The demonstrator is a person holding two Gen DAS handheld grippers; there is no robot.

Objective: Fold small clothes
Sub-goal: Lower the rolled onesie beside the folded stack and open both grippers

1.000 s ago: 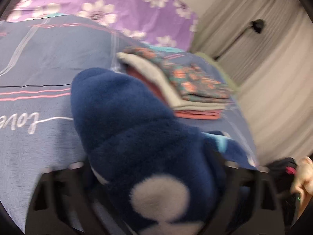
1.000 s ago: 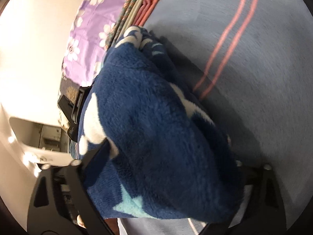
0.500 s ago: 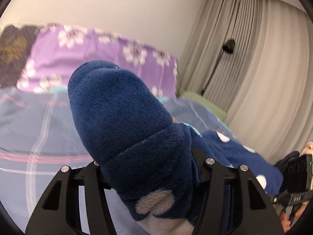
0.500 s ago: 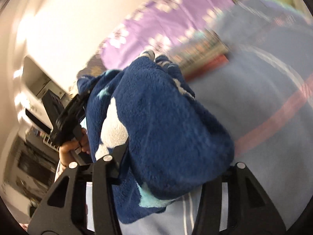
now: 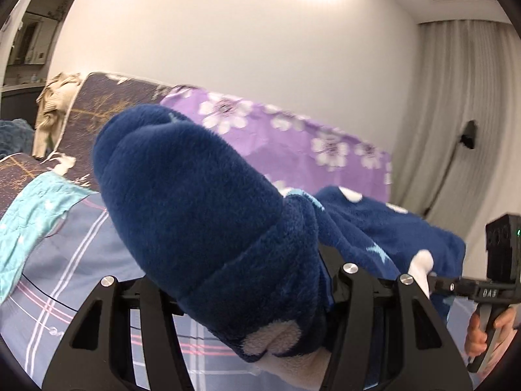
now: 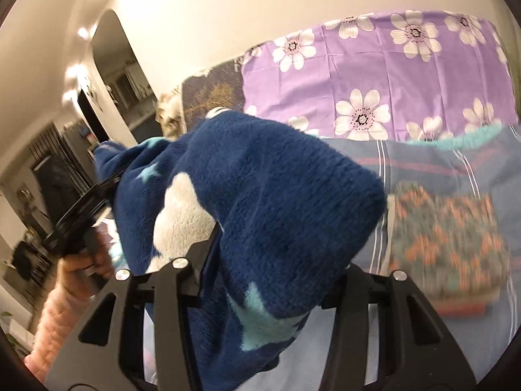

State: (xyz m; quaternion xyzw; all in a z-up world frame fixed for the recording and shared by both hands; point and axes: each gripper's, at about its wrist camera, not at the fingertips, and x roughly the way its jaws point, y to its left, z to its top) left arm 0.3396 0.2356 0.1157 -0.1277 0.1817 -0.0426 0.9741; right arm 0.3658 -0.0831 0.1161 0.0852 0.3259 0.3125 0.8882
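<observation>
Right wrist view shows folded clothes already stacked on the bed, while both grippers, left gripper and right gripper, clamp the unfolded blue fleece garment aloft, the jaws having just closed on it.

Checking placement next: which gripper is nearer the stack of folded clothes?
Right. The folded stack lies just beside the right gripper, which grips the blue fleece garment. The left gripper shows no stack in its view.

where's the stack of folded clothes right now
In the right wrist view, the stack of folded clothes lies on the blue striped bedspread, right of the held fleece garment, below the purple floral pillow.
</observation>
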